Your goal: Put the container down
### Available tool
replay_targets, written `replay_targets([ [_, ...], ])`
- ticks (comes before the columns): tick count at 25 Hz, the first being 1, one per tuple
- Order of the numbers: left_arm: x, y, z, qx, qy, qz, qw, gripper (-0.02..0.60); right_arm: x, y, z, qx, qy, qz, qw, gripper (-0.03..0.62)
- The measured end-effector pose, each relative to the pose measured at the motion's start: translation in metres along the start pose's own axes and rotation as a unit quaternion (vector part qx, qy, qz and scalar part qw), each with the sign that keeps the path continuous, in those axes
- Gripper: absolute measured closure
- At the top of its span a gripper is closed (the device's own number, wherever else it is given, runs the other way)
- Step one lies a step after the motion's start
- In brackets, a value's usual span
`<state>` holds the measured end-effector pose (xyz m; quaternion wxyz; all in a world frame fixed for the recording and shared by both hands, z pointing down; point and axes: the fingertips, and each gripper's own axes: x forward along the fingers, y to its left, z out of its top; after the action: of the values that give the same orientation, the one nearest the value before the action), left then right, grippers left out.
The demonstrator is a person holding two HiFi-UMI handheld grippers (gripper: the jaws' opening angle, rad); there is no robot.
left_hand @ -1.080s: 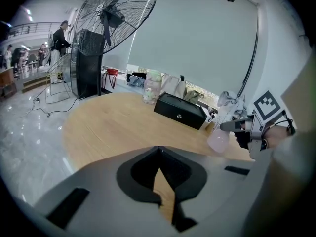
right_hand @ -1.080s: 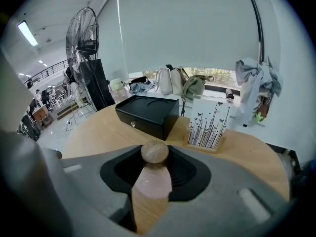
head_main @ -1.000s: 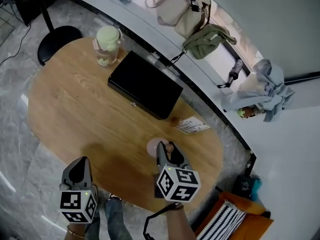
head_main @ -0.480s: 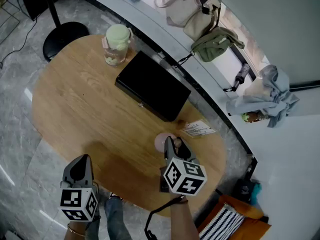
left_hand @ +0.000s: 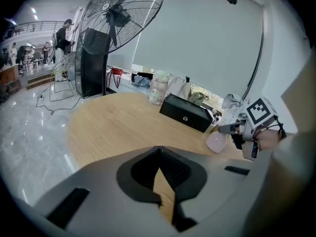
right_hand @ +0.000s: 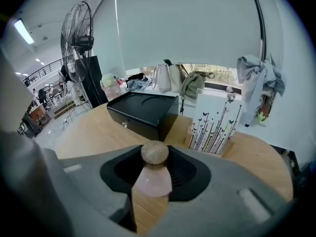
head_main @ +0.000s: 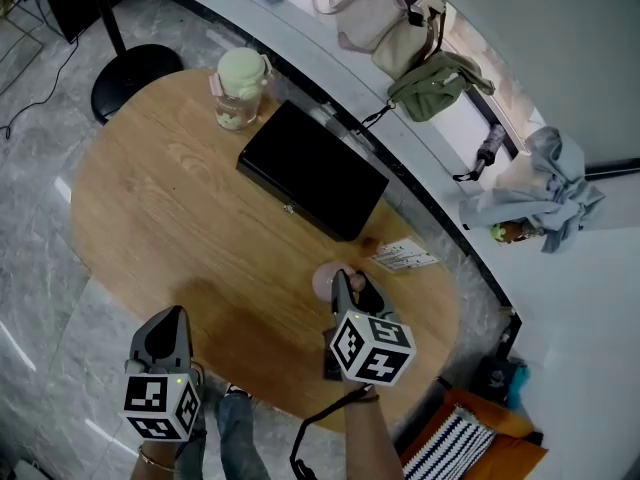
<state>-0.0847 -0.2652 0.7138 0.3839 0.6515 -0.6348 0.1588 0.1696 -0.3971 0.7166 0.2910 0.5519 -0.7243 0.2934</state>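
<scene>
A small pink container (head_main: 325, 282) with a round wooden cap (right_hand: 154, 153) sits between the jaws of my right gripper (head_main: 342, 280), which is shut on its body. In the left gripper view the container (left_hand: 217, 141) sits low over the oval wooden table (head_main: 160, 208), near its right end; whether its base touches the wood I cannot tell. My left gripper (head_main: 171, 316) hangs over the table's near edge, far left of the container. Its jaws meet at the tips with nothing between them.
A black box (head_main: 312, 170) lies at the table's far side. A jar with a pale green lid (head_main: 240, 88) stands beyond it. A printed card (head_main: 404, 258) stands just past the container. Bags (head_main: 375, 18) line the sill, and a round stool (head_main: 135, 68) stands at the far left.
Only the head camera's framing has shifted a little. Both grippers keep their places over the table, and the container stays in the right gripper's grip.
</scene>
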Motion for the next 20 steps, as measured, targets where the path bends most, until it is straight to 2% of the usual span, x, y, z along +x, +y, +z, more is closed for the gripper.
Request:
replay_targets([
  [20,-0.0013,0.0013,-0.0009,0.007,0.001,0.005,1.0,0.588,-0.0031,0.0046,-0.0059,-0.028,-0.008,-0.003,1.0,0.453],
])
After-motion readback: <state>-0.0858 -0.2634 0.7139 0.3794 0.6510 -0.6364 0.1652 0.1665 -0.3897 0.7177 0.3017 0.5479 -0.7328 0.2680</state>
